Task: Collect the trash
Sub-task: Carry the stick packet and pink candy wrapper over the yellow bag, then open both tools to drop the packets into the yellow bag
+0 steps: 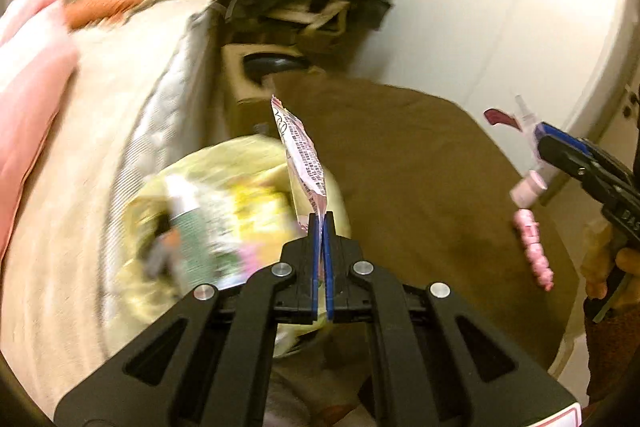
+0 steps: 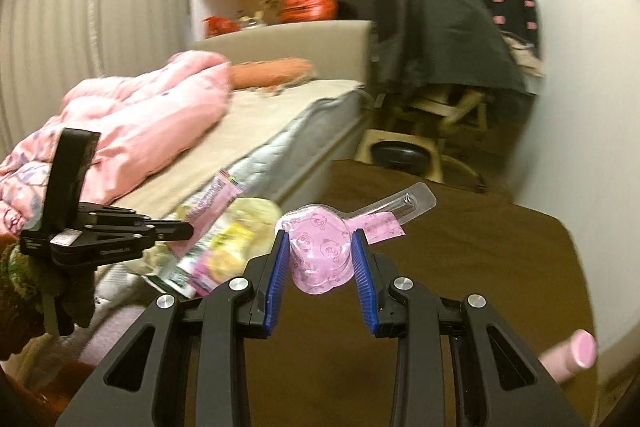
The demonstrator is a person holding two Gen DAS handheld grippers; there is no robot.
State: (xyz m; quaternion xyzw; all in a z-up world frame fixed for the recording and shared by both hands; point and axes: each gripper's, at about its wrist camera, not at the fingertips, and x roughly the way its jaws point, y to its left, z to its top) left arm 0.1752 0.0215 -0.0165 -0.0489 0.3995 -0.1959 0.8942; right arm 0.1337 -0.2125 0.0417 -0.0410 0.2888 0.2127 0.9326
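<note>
- While both grippers hang over the brown rug (image 1: 420, 187), I read the left gripper (image 1: 323, 223) jaws pressed together on a pink printed wrapper (image 1: 304, 155).
- Right gripper (image 2: 318, 259) jaws clamp a pink blister pack (image 2: 320, 247).
- Yellowish trash bag (image 1: 224, 211) lies beside the bed (image 1: 80, 211), under the wrapper.

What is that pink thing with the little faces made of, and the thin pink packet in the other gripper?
The pink piece with faces, squeezed in the right gripper, looks like clear moulded plastic over pink printed card: it is shiny, see-through at its long end. The thin packet, pinched in the left gripper, looks like glossy printed plastic film, flat and crinkled; it could be coated paper.
</note>
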